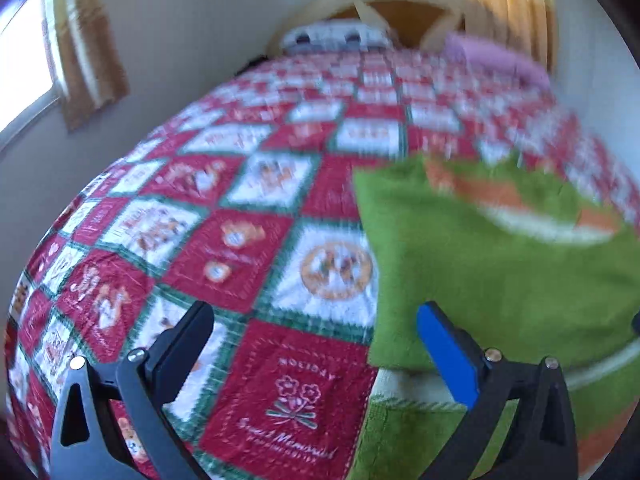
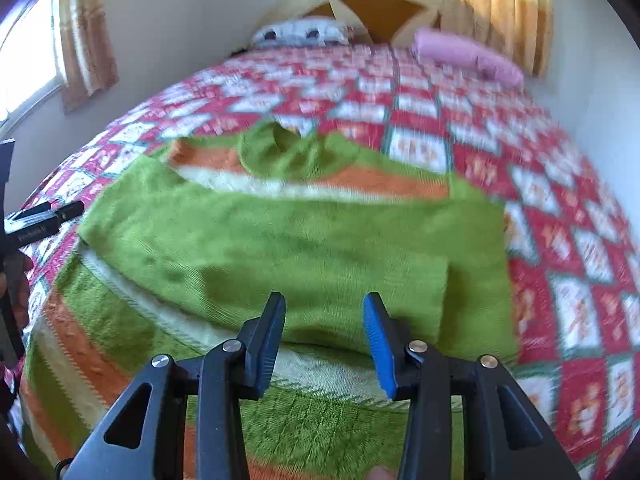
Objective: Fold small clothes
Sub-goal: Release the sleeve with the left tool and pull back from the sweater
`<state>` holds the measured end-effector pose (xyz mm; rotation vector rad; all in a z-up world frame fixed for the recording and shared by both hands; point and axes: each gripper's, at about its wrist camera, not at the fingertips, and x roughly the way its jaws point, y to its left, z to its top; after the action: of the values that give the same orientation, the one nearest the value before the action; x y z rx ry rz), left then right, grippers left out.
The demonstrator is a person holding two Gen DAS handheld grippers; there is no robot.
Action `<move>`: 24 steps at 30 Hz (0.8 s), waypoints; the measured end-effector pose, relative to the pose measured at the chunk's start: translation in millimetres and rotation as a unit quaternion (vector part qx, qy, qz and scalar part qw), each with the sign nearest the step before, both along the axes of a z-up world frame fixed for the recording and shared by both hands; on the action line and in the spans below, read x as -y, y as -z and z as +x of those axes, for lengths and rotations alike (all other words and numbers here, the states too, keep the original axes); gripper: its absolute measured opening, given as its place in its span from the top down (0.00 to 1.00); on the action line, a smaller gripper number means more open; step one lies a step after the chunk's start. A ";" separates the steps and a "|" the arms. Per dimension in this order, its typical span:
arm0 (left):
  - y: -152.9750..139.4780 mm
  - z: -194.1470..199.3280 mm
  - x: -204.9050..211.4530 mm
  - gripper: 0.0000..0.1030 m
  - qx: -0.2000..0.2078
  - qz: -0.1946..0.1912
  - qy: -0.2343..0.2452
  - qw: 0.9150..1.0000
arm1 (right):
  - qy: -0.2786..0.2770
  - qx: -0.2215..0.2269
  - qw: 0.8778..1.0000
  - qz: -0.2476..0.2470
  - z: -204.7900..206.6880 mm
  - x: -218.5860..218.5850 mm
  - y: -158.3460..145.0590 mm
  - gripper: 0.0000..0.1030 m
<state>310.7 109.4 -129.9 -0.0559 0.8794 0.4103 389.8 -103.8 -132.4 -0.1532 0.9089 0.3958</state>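
A small green knit sweater (image 2: pixel 280 248) with orange and cream stripes lies flat on the bed, both sleeves folded across its body, collar pointing to the headboard. In the left wrist view the sweater (image 1: pixel 500 272) fills the right side. My left gripper (image 1: pixel 316 316) is wide open and empty, above the quilt at the sweater's left edge. My right gripper (image 2: pixel 325 308) is open and empty, just above the sweater's lower middle. The left gripper also shows at the left edge of the right wrist view (image 2: pixel 36 220).
The bed is covered by a red, white and green patchwork quilt (image 1: pixel 224 240). A white pillow (image 2: pixel 304 32) and a pink pillow (image 2: pixel 468 54) lie at the wooden headboard (image 2: pixel 360 0). A wall and curtained window stand on the left.
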 end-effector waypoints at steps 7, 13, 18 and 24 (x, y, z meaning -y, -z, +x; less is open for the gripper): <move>18.4 -6.9 -17.4 0.00 0.002 -0.072 0.006 0.997 | -0.005 -0.002 1.000 0.027 -11.4 16.0 12.9 0.54; 16.8 -15.0 -11.6 0.00 0.008 -0.062 0.010 0.998 | 0.008 0.000 0.999 0.031 -11.9 16.0 13.7 0.54; 15.7 -17.3 -15.0 0.00 0.019 -0.072 0.014 0.997 | 0.015 0.016 1.000 0.015 -15.3 10.4 16.4 0.53; 7.7 -29.0 -2.3 0.00 0.032 -0.039 0.031 0.998 | 0.001 0.020 1.000 -0.010 -27.5 5.1 14.3 0.41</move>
<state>281.6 111.7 -137.6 -0.1128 0.8309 0.3149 362.4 -108.9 -146.7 -0.1768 0.8741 0.3806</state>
